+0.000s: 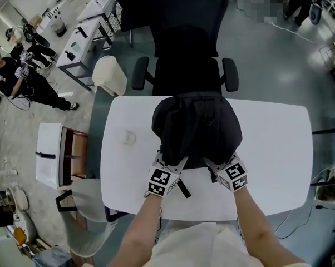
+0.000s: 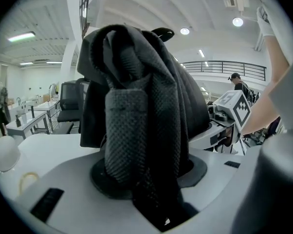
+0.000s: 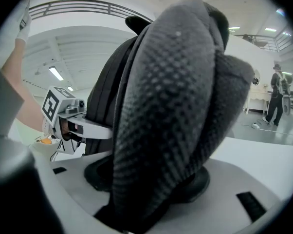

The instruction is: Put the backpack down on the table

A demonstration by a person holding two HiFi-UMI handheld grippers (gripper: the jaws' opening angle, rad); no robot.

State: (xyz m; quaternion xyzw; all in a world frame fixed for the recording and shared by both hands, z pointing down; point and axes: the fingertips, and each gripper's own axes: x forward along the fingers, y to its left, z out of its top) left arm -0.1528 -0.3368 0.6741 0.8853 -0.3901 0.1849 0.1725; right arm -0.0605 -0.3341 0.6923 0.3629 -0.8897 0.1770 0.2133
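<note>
- The black fabric backpack (image 1: 195,129) is down on the white rounded-corner table (image 1: 273,154). It stands on its base at the far middle of the top, just in front of a black office chair (image 1: 184,49) pushed up to the far edge.
- The bag looks closed from above, so I can't tell what's inside it.
- The left gripper (image 1: 172,160) sits at the near left corner of the bag. Its jaws are spread, with a grey mesh padded shoulder strap (image 2: 141,145) hanging loose between them. There's a gap showing beside the strap, so it's let go, not pinching.
- It's the same on the right. The right gripper (image 1: 216,161) is at the near right corner with its jaws apart. The other padded mesh strap (image 3: 171,121) bulges up between them, slack rather than squeezed.
- Both grippers rest low over the tabletop, angled down toward the bag.
- A small pale round thing (image 1: 128,138) lies on the left part of the table, well apart from the bag. It's too small to say what it is.
- A white side cabinet with open wooden compartments (image 1: 62,154) stands on the floor to the left of the table. I can't make out anything in them.
- A cream rounded bin-like thing (image 1: 111,74) stands by the far left corner of the table.
</note>
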